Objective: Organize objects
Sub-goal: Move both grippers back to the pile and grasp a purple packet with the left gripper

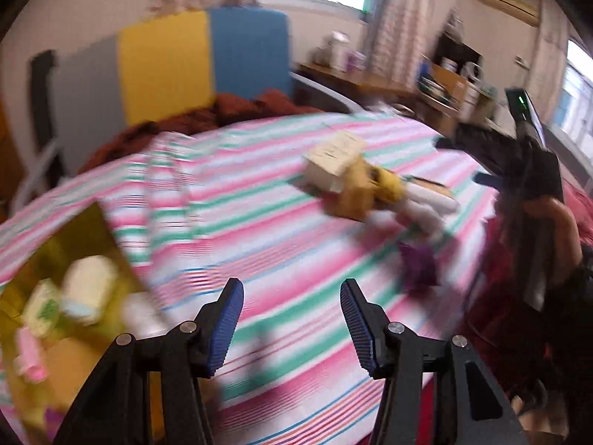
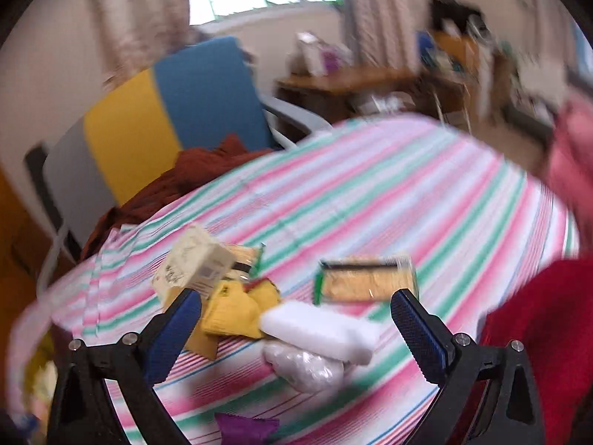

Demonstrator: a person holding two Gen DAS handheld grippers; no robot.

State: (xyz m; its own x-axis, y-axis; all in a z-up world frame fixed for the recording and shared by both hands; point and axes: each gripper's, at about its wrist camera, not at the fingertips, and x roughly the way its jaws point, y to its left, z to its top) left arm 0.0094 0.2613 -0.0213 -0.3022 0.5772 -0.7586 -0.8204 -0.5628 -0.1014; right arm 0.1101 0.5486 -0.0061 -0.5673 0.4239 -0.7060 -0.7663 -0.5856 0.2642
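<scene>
A loose pile lies on the striped bed sheet (image 1: pixel 259 185): a cream box (image 1: pixel 333 163), a yellow packet (image 1: pixel 370 193), white wrapped pieces (image 1: pixel 430 204) and a purple packet (image 1: pixel 418 263). My left gripper (image 1: pixel 292 289) hovers over bare sheet, open and holding nothing. In the right wrist view my right gripper (image 2: pixel 296 296) is open wide above the pile. The cream box (image 2: pixel 192 263), yellow packet (image 2: pixel 237 311), white block (image 2: pixel 318 326) and a clear-wrapped bundle (image 2: pixel 304 367) lie just ahead of it, none gripped. A flat orange packet (image 2: pixel 367 278) lies behind them. Both views are blurred.
A yellow box (image 1: pixel 55 296) holding several small items sits at the lower left. A rust blanket (image 2: pixel 192 174) and a blue-and-yellow chair (image 2: pixel 166 111) stand behind the bed. Red fabric (image 2: pixel 537 315) is at the right, and a cluttered wooden desk (image 1: pixel 352 78) at the back.
</scene>
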